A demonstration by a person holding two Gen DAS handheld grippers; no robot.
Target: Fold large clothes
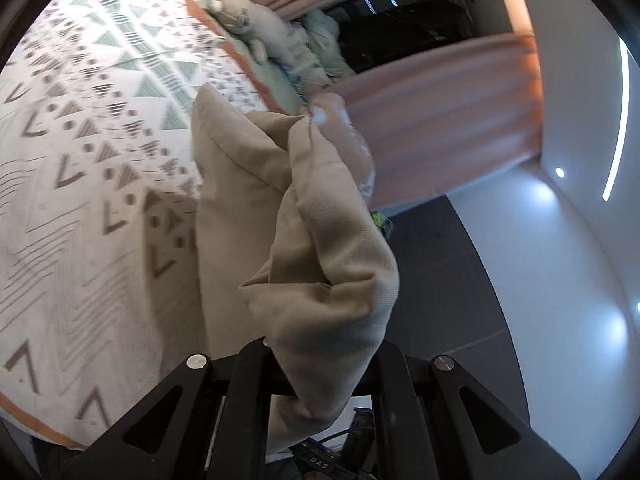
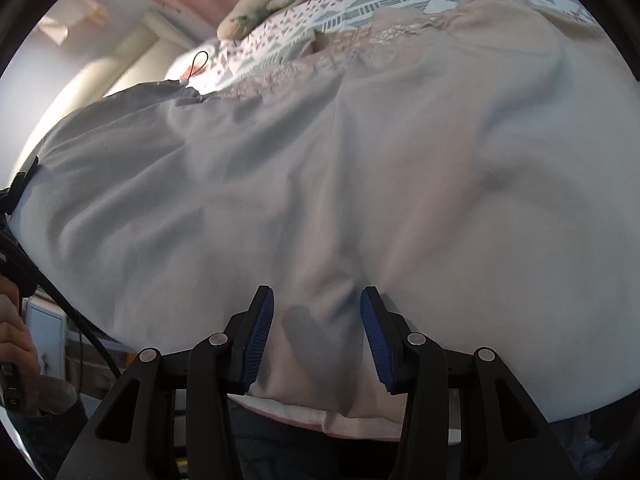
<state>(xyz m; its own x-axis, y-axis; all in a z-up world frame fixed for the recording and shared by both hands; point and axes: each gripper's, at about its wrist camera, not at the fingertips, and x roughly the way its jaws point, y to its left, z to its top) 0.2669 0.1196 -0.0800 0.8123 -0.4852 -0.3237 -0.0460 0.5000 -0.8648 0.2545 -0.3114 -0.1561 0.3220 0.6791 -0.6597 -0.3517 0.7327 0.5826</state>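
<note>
Starting on the left, our left gripper (image 1: 320,380) is clamped on a bunched fold of the beige garment (image 1: 304,216); its fingers are almost buried in the cloth. The fabric rises out of the jaws in a thick ridge and hangs above the patterned bedspread (image 1: 80,160), lifted clear of it near the bed's orange-trimmed edge. Beyond the ridge a stuffed toy (image 1: 256,28) lies near the far edge of the bed, with pink curtains (image 1: 440,120) behind it.

Moving right, our right gripper (image 2: 317,336) holds nothing: the blue pads (image 2: 258,340) stand apart. Between and beyond them the beige garment (image 2: 360,160) spreads wide over the bed and covers most of it, and its near hem lies just under the fingertips at the bed's near edge. We cannot tell whether the pads touch the cloth. The patterned bedspread (image 2: 360,4) shows only along the far edge.
</note>
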